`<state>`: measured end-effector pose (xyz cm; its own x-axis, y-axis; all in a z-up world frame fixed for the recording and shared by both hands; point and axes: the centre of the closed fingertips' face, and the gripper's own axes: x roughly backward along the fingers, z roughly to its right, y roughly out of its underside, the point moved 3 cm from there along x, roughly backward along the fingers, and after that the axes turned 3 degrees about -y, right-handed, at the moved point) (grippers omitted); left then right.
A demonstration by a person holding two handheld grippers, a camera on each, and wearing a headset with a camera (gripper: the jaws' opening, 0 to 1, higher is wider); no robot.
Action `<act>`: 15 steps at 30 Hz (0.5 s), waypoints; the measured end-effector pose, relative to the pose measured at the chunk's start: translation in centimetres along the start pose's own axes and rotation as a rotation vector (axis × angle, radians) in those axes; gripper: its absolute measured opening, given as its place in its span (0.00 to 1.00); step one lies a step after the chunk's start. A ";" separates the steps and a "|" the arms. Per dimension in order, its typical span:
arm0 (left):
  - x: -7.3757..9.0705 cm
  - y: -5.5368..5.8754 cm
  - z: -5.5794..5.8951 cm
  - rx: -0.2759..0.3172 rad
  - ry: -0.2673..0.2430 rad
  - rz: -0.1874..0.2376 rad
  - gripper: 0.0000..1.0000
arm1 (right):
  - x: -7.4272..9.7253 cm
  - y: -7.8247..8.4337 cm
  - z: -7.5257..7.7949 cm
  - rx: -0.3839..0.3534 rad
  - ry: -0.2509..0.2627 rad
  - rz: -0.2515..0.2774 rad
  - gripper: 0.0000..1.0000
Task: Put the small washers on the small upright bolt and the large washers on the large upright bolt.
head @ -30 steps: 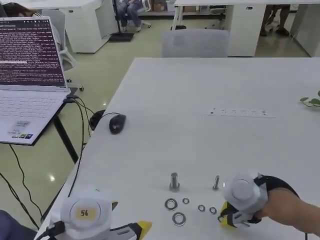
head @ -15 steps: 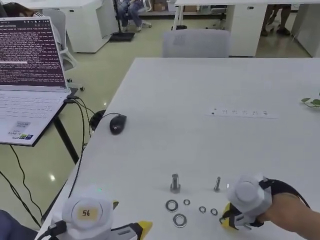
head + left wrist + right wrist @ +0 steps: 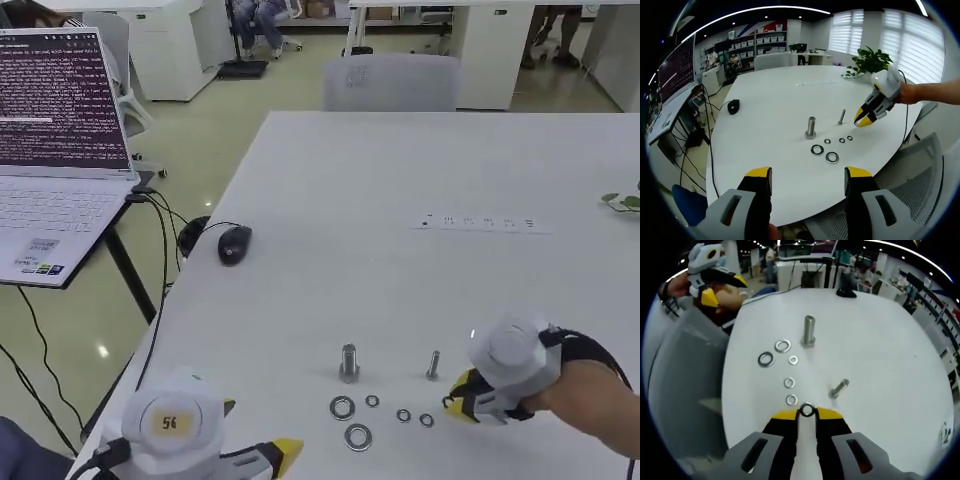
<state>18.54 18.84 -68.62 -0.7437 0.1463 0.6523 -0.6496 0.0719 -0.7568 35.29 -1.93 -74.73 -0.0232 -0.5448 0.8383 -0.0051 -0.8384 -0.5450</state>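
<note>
With the right gripper (image 3: pixel 807 415) pinching a small washer (image 3: pixel 807 410) at its tips, carry the washer to the small upright bolt (image 3: pixel 839 388) just ahead-right of the jaws, level the hole over the shank, then release; park the spread-jawed left gripper (image 3: pixel 808 178) well behind the loose washers (image 3: pixel 832 157).

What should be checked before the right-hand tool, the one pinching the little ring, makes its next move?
1. Small washer pinched between the right gripper tips: ok.
2. Small bolt standing upright: ok.
3. Right gripper lined up above the small bolt: not ok, it sits off to one side of it.
4. Left gripper open, holding nothing, well back from the small bolt: ok.
5. Small washer's hole squared to the small bolt's tip: cannot tell.
</note>
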 end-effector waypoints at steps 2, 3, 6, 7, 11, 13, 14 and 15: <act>0.0 0.0 0.0 0.000 0.000 0.000 0.58 | 0.6 -0.8 0.8 0.003 0.017 0.015 0.13; 0.0 0.0 0.0 0.002 -0.001 0.001 0.58 | 1.0 -1.4 1.3 0.005 0.026 0.022 0.13; 0.0 0.0 0.0 0.003 0.000 0.001 0.58 | 1.4 -2.6 2.4 0.015 0.042 0.035 0.13; 0.0 0.0 0.0 0.004 0.000 0.001 0.58 | 1.4 -2.9 2.8 0.016 0.041 0.036 0.13; 0.0 -0.1 0.0 0.005 0.000 0.002 0.58 | 0.8 -3.4 3.6 0.025 0.044 0.023 0.13; 0.0 -0.1 -0.1 0.008 -0.001 0.004 0.58 | 0.6 -3.4 3.7 0.023 0.038 0.016 0.13; 0.1 -0.1 -0.1 0.009 -0.003 0.005 0.58 | 0.3 -3.3 3.7 0.022 0.033 0.009 0.13; 0.1 -0.1 -0.2 0.009 -0.004 0.004 0.58 | 0.2 -3.2 3.6 0.026 0.033 0.004 0.13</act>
<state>18.61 19.03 -68.51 -0.7471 0.1425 0.6492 -0.6479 0.0621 -0.7592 38.93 0.60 -72.73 -0.0557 -0.5479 0.8347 0.0207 -0.8364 -0.5477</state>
